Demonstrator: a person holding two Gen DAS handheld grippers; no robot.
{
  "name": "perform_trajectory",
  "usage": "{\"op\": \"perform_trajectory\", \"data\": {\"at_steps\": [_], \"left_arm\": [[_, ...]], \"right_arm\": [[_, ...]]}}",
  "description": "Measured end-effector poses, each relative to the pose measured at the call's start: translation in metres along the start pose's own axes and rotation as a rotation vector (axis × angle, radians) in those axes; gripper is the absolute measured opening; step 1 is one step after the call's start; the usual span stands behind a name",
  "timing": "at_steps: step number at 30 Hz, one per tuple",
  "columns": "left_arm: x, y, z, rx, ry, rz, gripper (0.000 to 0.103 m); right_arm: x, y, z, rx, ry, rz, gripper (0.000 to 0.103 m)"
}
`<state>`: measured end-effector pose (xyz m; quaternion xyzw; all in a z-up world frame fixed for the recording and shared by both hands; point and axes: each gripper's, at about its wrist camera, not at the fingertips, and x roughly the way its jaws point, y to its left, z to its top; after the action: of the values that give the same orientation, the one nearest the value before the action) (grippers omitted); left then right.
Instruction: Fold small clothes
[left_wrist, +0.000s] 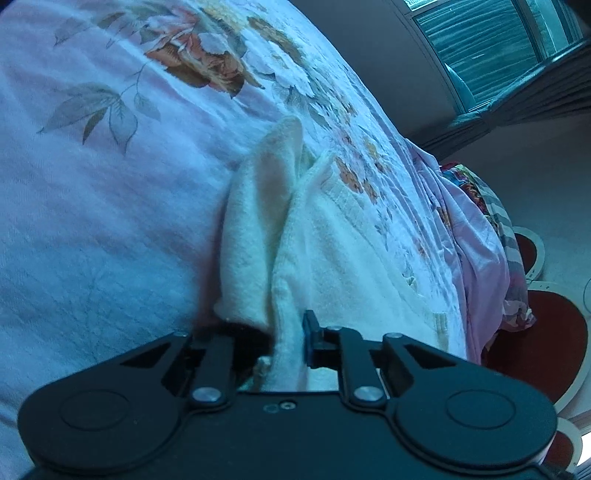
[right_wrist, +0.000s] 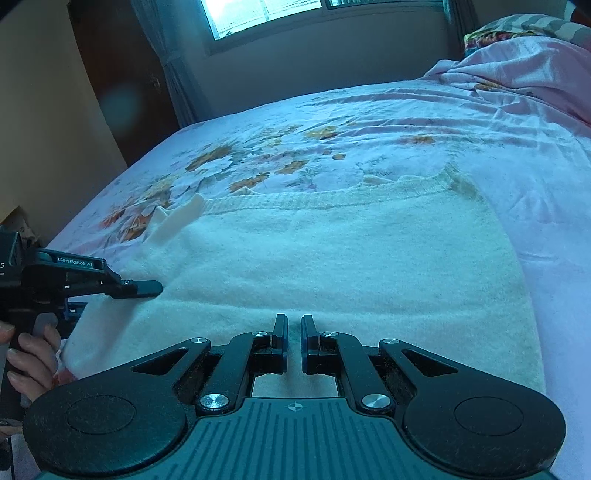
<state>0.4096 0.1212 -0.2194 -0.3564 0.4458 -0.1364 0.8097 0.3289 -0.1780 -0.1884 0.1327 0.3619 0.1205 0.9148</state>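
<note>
A small white knit sweater (right_wrist: 332, 258) lies flat on the floral bed sheet (right_wrist: 332, 122), ribbed hem towards the window. My left gripper (left_wrist: 288, 332) is shut on the sweater's near left edge (left_wrist: 288, 258), and a fold of the fabric stands up in front of it. It also shows at the left of the right wrist view (right_wrist: 122, 291), lifting that edge. My right gripper (right_wrist: 294, 328) rests on the sweater's near edge, jaws almost closed on a small pinch of fabric.
A crumpled pink quilt (right_wrist: 517, 74) and striped pillow (right_wrist: 535, 22) lie at the bed's far right. A window (right_wrist: 258, 14) and curtain (right_wrist: 166, 66) are behind the bed. A red and white floor mat (left_wrist: 546, 332) lies beside the bed.
</note>
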Motion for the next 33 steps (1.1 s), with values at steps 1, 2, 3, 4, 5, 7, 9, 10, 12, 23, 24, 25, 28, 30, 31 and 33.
{"op": "perform_trajectory", "data": {"at_steps": [1,2,3,4,5,7,9,10,12,23,24,25,28,30,31,33], "left_arm": [[-0.003,-0.008,-0.001,0.021,-0.008,0.015,0.014],[-0.007,-0.016,0.0,0.037,-0.017,0.023,0.014],[-0.009,-0.024,0.0,0.049,-0.023,0.02,0.013],[-0.013,-0.034,0.0,0.065,-0.028,0.02,0.013],[-0.016,-0.046,0.0,0.092,-0.033,0.027,0.013],[-0.021,-0.073,-0.002,0.153,-0.033,0.022,0.012],[-0.02,-0.105,-0.009,0.223,-0.024,0.032,0.012],[-0.018,-0.123,-0.015,0.264,-0.019,0.029,0.012],[-0.007,-0.155,-0.027,0.325,-0.001,0.028,0.012],[0.091,-0.24,-0.145,0.485,0.235,0.092,0.022],[0.085,-0.242,-0.144,0.486,0.242,0.07,0.023],[0.075,-0.246,-0.143,0.486,0.24,0.045,0.024],[0.046,-0.255,-0.135,0.53,0.177,0.046,0.028],[0.029,-0.248,-0.132,0.557,0.14,0.08,0.028],[0.025,-0.244,-0.132,0.572,0.126,0.108,0.029],[0.02,-0.228,-0.135,0.58,0.128,0.154,0.03]], "right_arm": [[0.003,0.005,0.003,-0.007,-0.004,0.01,0.004],[0.007,0.01,0.005,-0.015,-0.007,0.018,0.004],[0.011,0.016,0.006,-0.029,-0.008,0.021,0.004],[0.015,0.021,0.007,-0.045,-0.007,0.023,0.004],[0.023,0.026,0.005,-0.063,0.016,0.03,0.004],[0.04,0.03,-0.002,-0.106,0.073,0.018,0.004],[0.036,0.024,-0.002,-0.082,0.071,0.033,0.004],[0.029,0.018,0.0,-0.047,0.062,0.045,0.004],[0.006,-0.002,0.0,0.022,0.022,0.048,0.004],[-0.074,-0.117,-0.027,0.304,0.019,0.07,0.004],[-0.078,-0.12,-0.029,0.318,0.016,0.08,0.004],[-0.081,-0.123,-0.031,0.33,0.014,0.094,0.004],[-0.085,-0.126,-0.032,0.36,0.013,0.142,0.004],[-0.086,-0.127,-0.032,0.367,0.017,0.147,0.004],[-0.088,-0.129,-0.032,0.374,0.018,0.154,0.004],[-0.094,-0.133,-0.035,0.413,0.02,0.174,0.004]]}}
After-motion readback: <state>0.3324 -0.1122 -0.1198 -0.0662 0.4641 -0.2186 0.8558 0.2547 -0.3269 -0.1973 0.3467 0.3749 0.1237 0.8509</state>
